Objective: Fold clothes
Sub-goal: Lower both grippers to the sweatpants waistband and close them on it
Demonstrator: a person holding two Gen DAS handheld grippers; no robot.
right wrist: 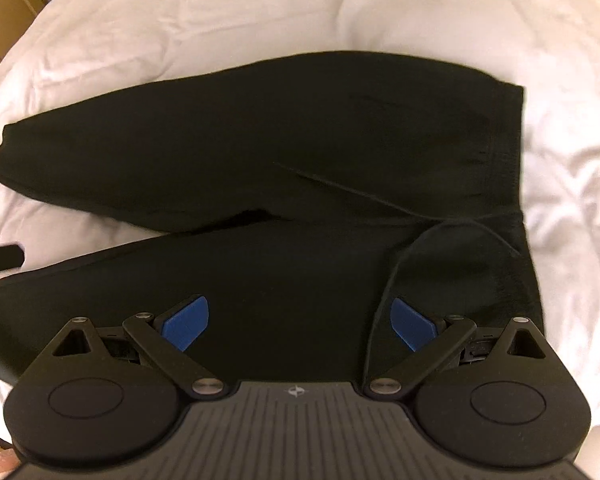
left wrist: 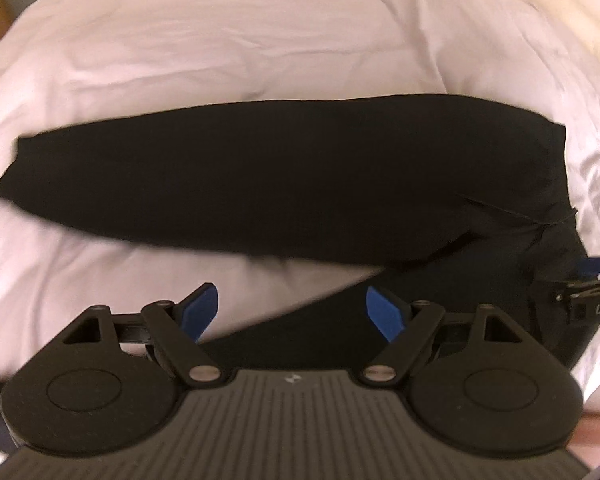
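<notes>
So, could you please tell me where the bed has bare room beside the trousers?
Free: white bedding beyond the black trousers, and the wedge between their legs. Crowded: the near leg under both open grippers, left gripper, right gripper.

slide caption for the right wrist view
Open right gripper above black trousers spread on a white duvet.

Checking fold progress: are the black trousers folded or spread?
Spread: the black trousers lie flat on the white bedding, both legs apart.
</notes>
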